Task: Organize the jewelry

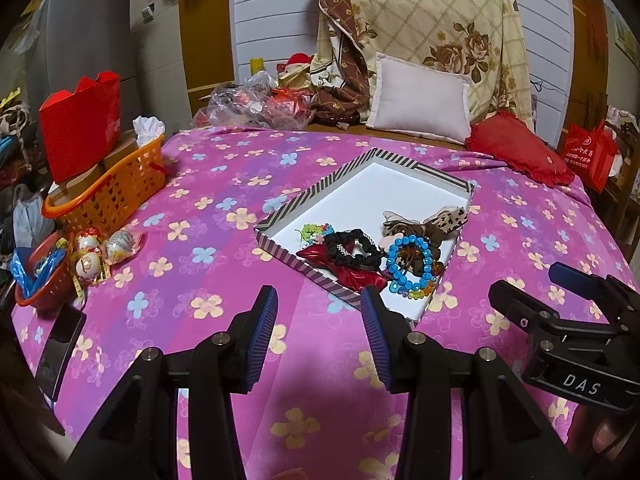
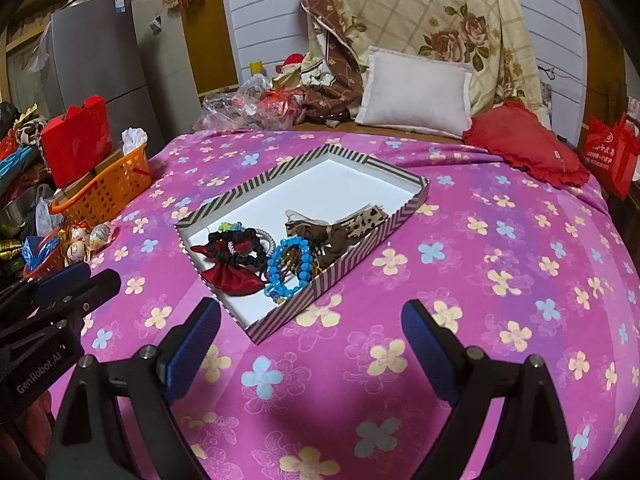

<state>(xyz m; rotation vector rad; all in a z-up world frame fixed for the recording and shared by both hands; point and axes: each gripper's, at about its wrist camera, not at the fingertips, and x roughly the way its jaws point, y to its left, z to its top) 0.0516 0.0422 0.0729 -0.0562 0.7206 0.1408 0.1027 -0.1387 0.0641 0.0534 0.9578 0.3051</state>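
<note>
blue bead bracelet [image 2: 289, 266] at striped tray [image 2: 372, 236] near corner | light, rigid beads, slippery; pinch rim | left gripper [image 1: 319, 320], right gripper [image 2: 311, 330] both spread, empty

The left gripper [image 1: 319, 304] and the right gripper [image 2: 311, 320] look alike: matte black angular plastic arms joined with round silver screws. Their fingers [image 1: 262, 336] carry blue ribbed rubber pads. White lettering marks the housings, "DAS" on the right one and "GenRobot.AI" on the left one, each seen from the other camera.
</note>
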